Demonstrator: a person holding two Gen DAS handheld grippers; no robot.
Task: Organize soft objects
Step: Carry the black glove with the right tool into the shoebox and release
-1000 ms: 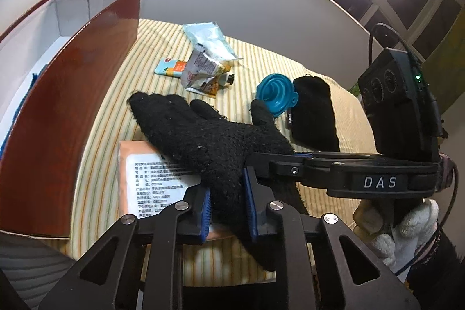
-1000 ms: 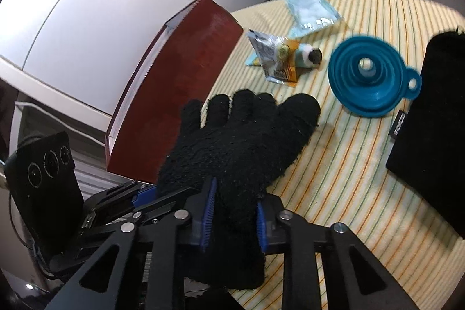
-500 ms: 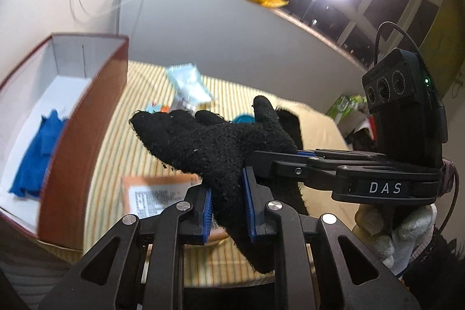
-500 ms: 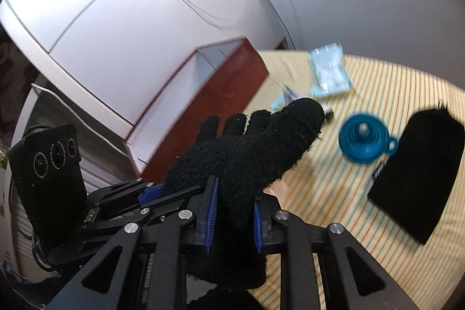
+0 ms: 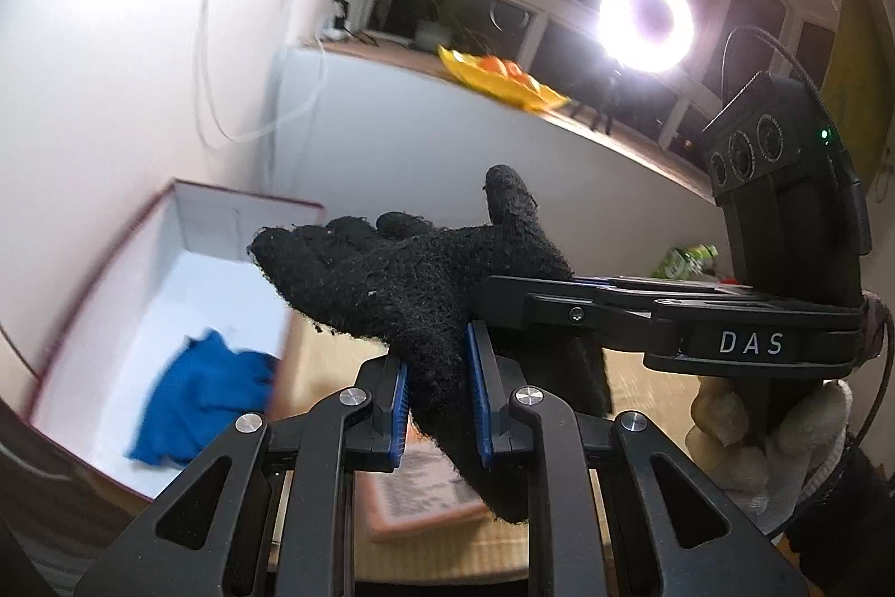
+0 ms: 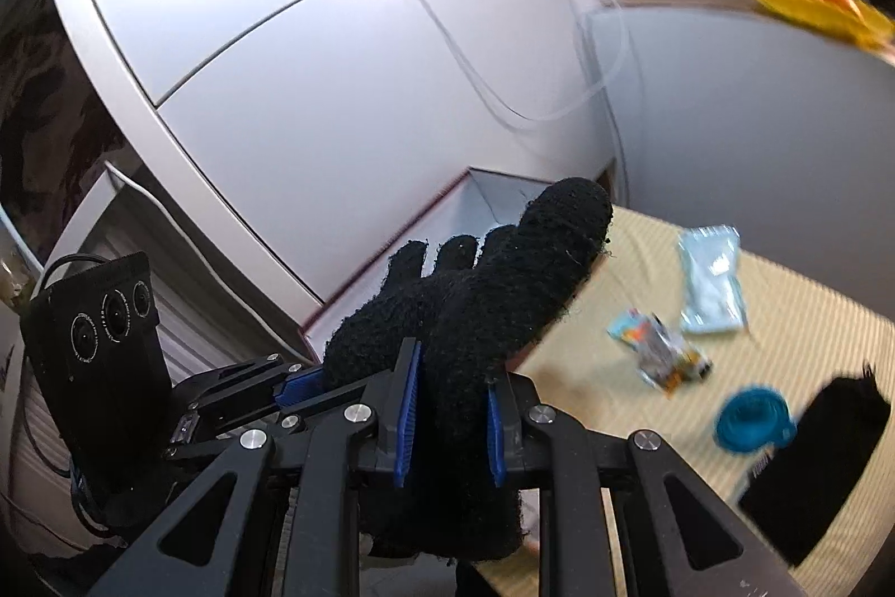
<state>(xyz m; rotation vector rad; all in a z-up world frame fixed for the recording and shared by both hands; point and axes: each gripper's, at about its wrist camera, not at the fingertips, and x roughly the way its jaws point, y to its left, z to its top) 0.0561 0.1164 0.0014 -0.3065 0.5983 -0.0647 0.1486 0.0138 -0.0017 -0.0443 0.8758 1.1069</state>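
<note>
Both the left gripper (image 5: 439, 409) and the right gripper (image 6: 447, 415) were clamped on the black glove (image 5: 414, 283), held mid-frame above the striped counter (image 6: 783, 334), beside the open box (image 5: 184, 261) at left.

I see a ring light (image 5: 646, 20) flaring hard against dark windows; edges bend fisheye-style, and the striped table (image 6: 794, 317) smears with motion blur.

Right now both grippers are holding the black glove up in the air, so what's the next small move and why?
Probably carry the black glove sideways over the open box: the left gripper and right gripper clamp it above the table, and a blue cloth already lies inside.
</note>
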